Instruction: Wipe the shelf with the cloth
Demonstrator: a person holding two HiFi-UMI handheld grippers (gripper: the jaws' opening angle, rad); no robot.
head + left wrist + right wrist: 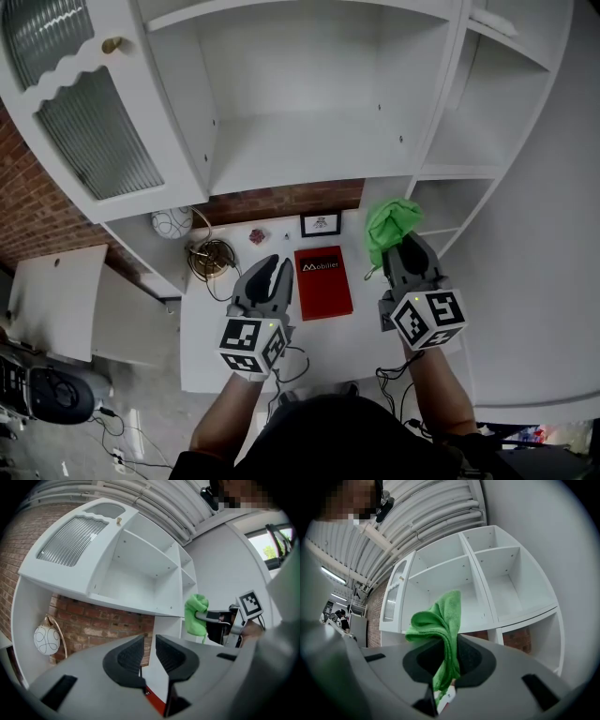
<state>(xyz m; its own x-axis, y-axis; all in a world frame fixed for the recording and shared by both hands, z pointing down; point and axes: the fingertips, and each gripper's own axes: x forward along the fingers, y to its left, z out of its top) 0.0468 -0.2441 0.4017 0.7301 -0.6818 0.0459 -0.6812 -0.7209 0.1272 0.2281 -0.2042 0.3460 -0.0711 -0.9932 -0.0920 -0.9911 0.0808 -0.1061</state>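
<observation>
On the tabletop the book lies between my left gripper and my right gripper. Behind the book a small picture frame stands at the brick wall, and a globe lamp is to the left of it. The shelf is above them, with its glass door at the left. The cloth sits between the right gripper's jaws, before the right-hand compartments.

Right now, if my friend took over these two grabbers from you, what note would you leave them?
Left gripper: jaws a narrow gap apart, holding nothing, low over the white desk.
Right gripper: shut on the green cloth, which bunches out past its jaws.
Shelf: above both grippers; the cloth is not touching it.
Done: cloth is in hand.
Left: lift the cloth onto the shelf and wipe.
</observation>
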